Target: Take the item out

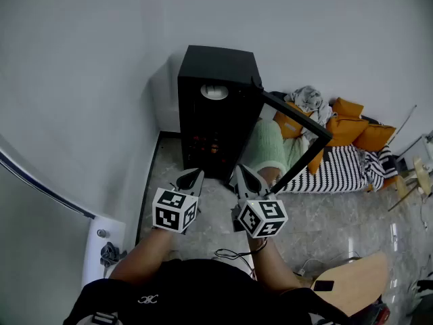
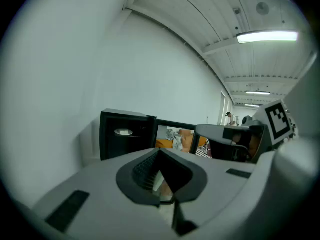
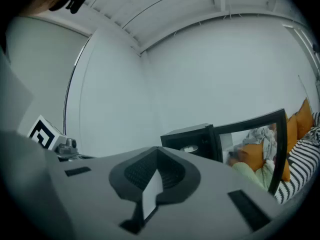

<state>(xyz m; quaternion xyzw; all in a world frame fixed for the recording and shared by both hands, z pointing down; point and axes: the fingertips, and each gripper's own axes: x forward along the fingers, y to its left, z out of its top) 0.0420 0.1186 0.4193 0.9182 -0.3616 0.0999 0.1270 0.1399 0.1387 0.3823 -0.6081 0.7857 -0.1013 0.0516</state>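
Note:
A tall black cabinet [image 1: 215,110] stands against the wall, its glass door [image 1: 298,128] swung open to the right. A white round item [image 1: 214,91] rests high inside it, and also shows in the left gripper view [image 2: 123,132] and the right gripper view [image 3: 189,148]. Some orange-red things [image 1: 206,144] lie lower inside. My left gripper [image 1: 190,179] is held in front of the cabinet and short of it, jaws shut and empty [image 2: 161,180]. Beside it, my right gripper [image 1: 243,177] is level with it, also shut on nothing [image 3: 151,186].
A striped mattress [image 1: 345,168] with orange cushions [image 1: 348,131] and a green pillow [image 1: 267,147] lies right of the cabinet, behind the open door. A wooden tabletop [image 1: 352,283] is at the lower right. Cables [image 1: 233,254] lie on the floor. White walls close in at the left.

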